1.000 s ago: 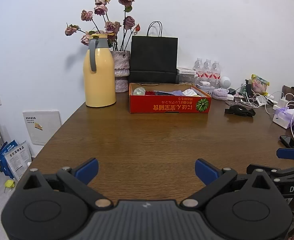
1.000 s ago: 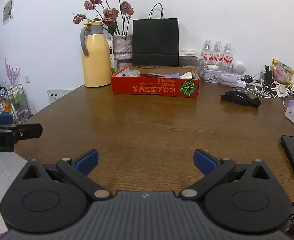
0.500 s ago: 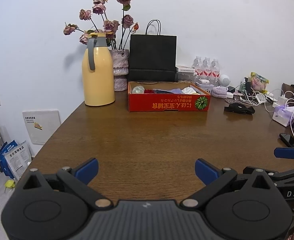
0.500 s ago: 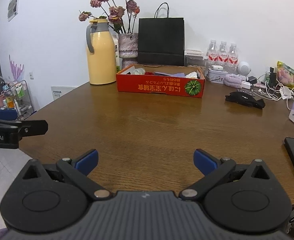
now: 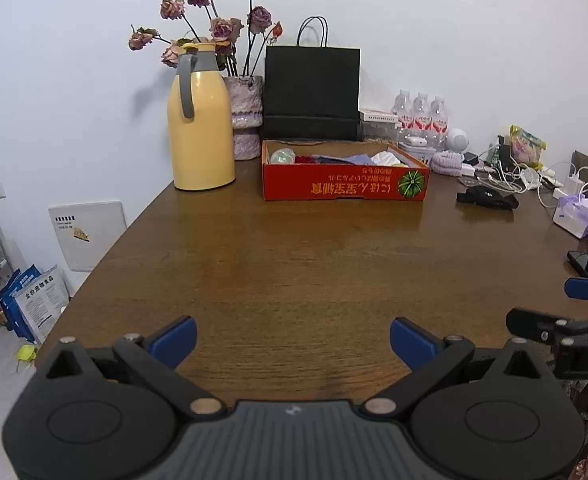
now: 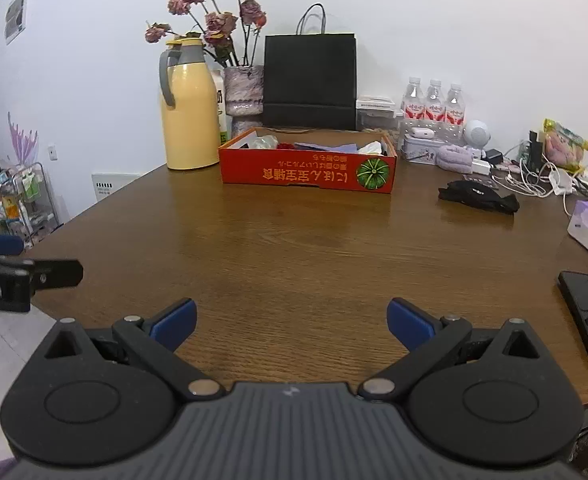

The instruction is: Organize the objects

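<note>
Left wrist: left hand-held gripper [image 5: 292, 340] spread wide, empty; right hand-held gripper [image 6: 291, 322] likewise; wood-grain table [image 5: 314, 264].

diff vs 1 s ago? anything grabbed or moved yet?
Nothing grabbed or released. Only the viewpoints drifted: in the right wrist view the red box and yellow jug shifted rightward, so the right gripper swung left; the left gripper barely moved. Both stay open and empty over the table. Box, jug and black bag are where they were.
</note>
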{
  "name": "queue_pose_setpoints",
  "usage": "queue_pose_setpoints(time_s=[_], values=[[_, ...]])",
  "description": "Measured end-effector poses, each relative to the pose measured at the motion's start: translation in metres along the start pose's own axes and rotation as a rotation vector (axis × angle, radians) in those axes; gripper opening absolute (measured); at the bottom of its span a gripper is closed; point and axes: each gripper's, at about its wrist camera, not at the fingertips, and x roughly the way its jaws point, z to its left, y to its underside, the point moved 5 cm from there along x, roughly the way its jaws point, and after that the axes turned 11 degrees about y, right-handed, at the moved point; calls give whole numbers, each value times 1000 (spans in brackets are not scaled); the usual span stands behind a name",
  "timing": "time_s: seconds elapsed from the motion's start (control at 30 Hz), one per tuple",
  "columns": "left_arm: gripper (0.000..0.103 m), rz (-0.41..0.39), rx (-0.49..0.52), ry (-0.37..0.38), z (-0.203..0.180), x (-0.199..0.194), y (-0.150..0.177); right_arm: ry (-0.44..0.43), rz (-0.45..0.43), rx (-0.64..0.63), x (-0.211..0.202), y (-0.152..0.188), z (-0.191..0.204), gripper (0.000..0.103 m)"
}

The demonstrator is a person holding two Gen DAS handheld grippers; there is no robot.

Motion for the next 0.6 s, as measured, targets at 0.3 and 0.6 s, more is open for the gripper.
queue_pose_setpoints(time_s=[0.3, 0.6], values=[[103, 34, -1, -6, -1, 3, 1, -40, 129, 46, 11, 2, 0, 103], [103, 52, -8, 25, 1, 7, 5, -19, 139, 14, 13, 6, 5, 103]])
